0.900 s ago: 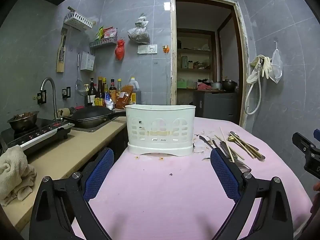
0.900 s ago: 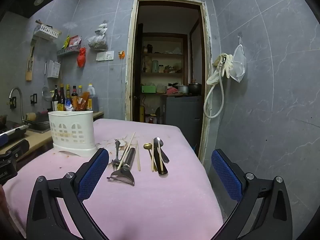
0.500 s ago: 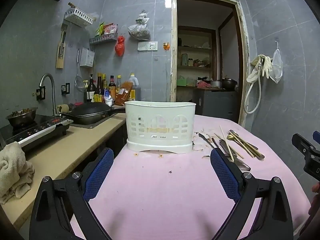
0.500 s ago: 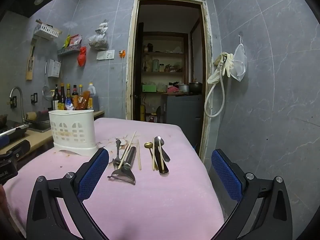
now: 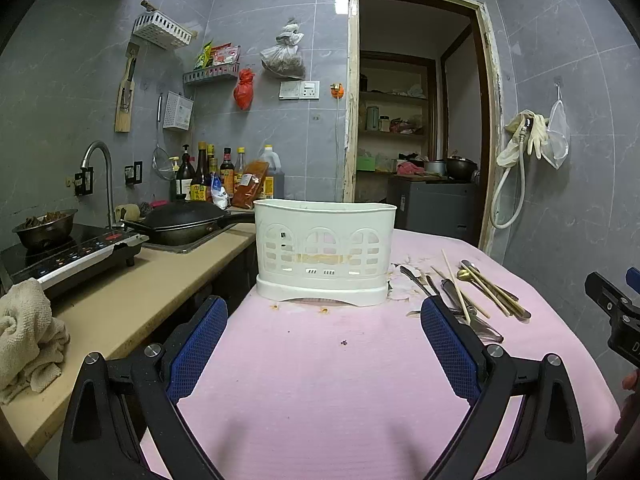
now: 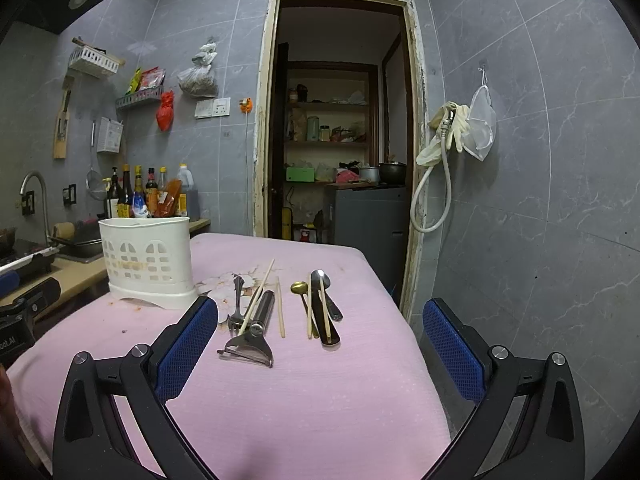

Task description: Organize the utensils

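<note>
My left gripper (image 5: 324,344) and right gripper (image 6: 320,344) hang low over the pink tablecloth (image 5: 320,380), both with jaws spread wide and nothing between them. Just beyond my right one lie the utensils: a peeler (image 6: 250,350), a fork (image 6: 237,304), chopsticks (image 6: 258,298) and spoons (image 6: 320,304), loose side by side on the cloth. To their left the white utensil basket (image 5: 325,254) stands upright, just beside them. Behind it, a kitchen counter (image 5: 132,296) carries a wok (image 5: 182,224).
</note>
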The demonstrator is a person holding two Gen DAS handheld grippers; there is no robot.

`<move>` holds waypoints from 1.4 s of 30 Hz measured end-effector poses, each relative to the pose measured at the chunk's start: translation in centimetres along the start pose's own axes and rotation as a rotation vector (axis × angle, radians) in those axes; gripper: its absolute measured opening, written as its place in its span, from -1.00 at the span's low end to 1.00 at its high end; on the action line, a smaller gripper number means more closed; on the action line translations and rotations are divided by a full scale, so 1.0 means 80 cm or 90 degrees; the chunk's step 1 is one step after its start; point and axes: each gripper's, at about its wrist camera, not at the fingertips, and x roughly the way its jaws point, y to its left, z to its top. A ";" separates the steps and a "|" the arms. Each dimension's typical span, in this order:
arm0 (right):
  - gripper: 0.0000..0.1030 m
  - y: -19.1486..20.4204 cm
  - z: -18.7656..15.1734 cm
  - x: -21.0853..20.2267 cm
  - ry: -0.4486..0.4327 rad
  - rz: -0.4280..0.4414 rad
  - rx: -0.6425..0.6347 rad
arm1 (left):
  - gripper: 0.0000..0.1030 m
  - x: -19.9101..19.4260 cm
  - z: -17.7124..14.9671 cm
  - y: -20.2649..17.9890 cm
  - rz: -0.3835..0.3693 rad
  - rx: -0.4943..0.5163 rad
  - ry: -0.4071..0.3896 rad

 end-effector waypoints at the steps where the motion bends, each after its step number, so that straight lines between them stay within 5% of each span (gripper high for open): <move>1: 1.00 0.001 -0.001 0.000 0.000 0.000 0.001 | 0.84 0.000 0.000 0.000 -0.001 0.000 0.000; 42: 1.00 0.006 -0.005 0.000 0.002 0.002 -0.001 | 0.84 0.000 -0.001 0.001 0.000 0.002 0.004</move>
